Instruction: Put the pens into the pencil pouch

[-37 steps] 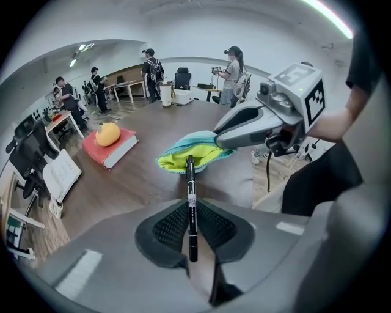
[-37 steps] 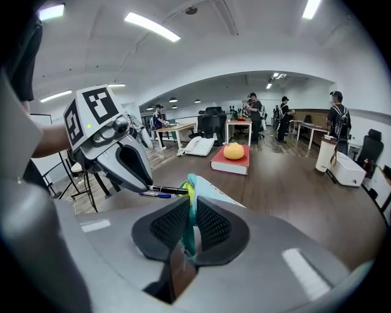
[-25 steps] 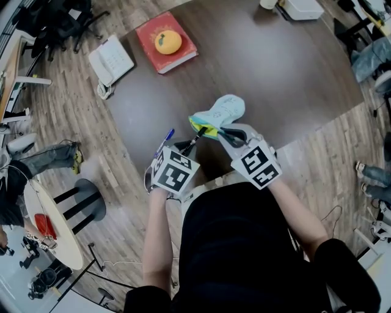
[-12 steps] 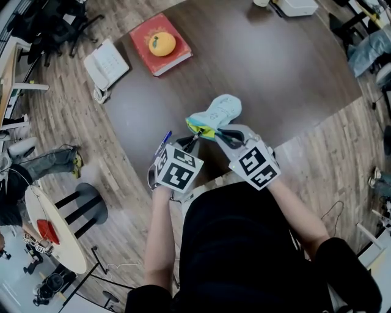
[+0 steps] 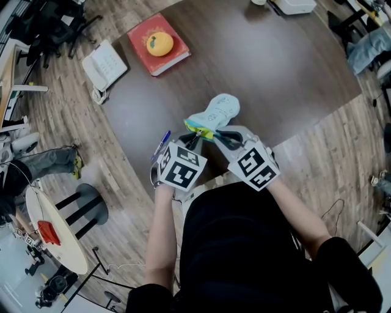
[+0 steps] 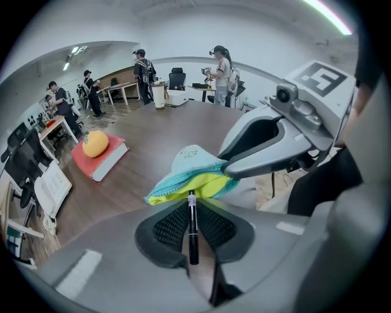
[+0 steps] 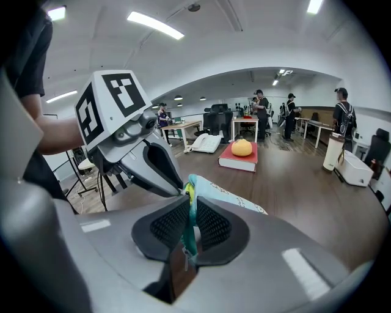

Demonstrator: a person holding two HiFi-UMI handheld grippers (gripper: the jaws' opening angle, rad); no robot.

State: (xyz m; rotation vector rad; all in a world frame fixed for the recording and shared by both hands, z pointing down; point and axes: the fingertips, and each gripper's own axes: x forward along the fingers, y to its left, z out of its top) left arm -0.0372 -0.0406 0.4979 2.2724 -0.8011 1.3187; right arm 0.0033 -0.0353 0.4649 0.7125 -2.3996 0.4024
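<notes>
A light blue pencil pouch (image 5: 214, 114) with a yellow-green lining lies near the table's front edge, its open mouth toward me. My right gripper (image 5: 223, 137) is shut on the pouch's rim (image 7: 190, 215), pinching the teal edge between its pads. My left gripper (image 5: 192, 143) is shut on a black pen (image 6: 192, 225), whose tip points at the pouch mouth (image 6: 194, 186) and sits right at the opening. A blue pen (image 5: 162, 143) lies on the table just left of the left gripper.
A red book (image 5: 157, 43) with an orange (image 5: 159, 43) on it lies at the table's far left. A white telephone (image 5: 107, 67) sits beside it. A white box (image 5: 294, 6) is at the far edge. People stand at desks in the background.
The left gripper has moved a little right, toward the pouch mouth, with the black pen. The right gripper has kept still on the pouch rim.
</notes>
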